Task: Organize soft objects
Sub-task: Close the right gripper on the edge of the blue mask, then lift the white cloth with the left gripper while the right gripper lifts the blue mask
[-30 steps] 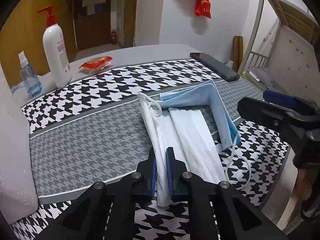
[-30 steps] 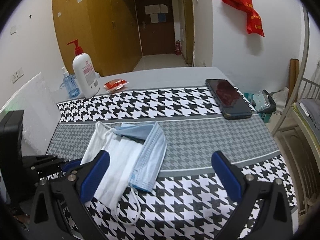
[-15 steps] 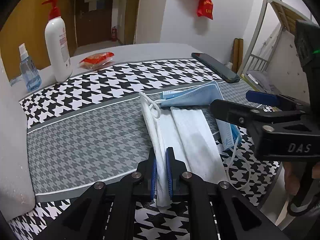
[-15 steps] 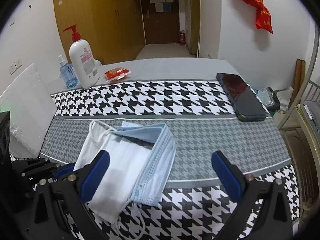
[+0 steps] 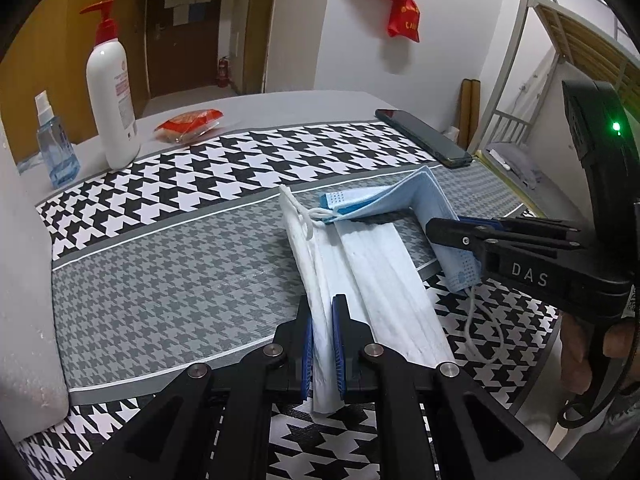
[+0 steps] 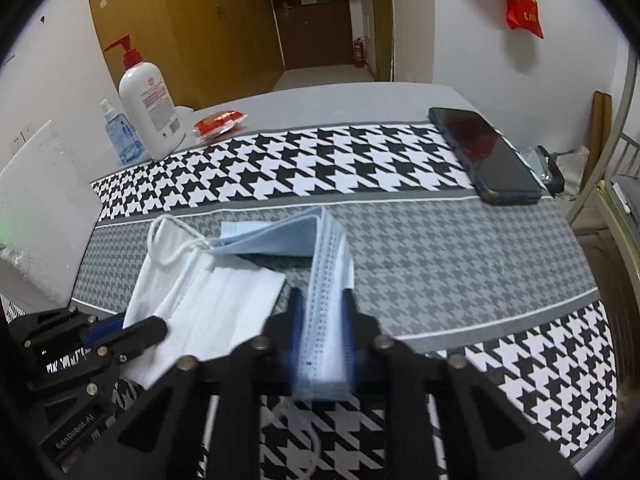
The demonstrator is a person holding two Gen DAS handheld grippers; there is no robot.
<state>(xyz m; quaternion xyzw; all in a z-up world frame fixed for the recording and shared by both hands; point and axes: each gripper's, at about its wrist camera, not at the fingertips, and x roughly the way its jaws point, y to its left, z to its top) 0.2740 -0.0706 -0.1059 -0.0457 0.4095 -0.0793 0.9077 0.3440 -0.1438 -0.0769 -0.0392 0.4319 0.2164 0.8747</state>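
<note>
A white face mask (image 5: 376,276) lies folded on the houndstooth cloth (image 5: 160,272), and my left gripper (image 5: 322,320) is shut on its near edge. A blue face mask (image 5: 416,196) is bent in an L over the white one's far end. My right gripper (image 6: 322,304) is closing its jaws, and the near strip of the blue mask (image 6: 328,264) is pinched between the blue pads. In the left wrist view the right gripper (image 5: 444,232) comes in from the right, with a hand on its handle. The white mask (image 6: 208,292) and left gripper (image 6: 132,326) sit at the lower left of the right wrist view.
A white pump bottle (image 5: 112,92), a small blue spray bottle (image 5: 54,144) and a red packet (image 5: 188,124) stand at the far left of the table. A dark phone (image 6: 484,156) lies at the far right edge. A white foam block (image 5: 24,280) borders the left side.
My right gripper came down over the blue mask and its jaws went from wide open to closed on the mask's near strip. The left gripper kept still, holding the white mask.
</note>
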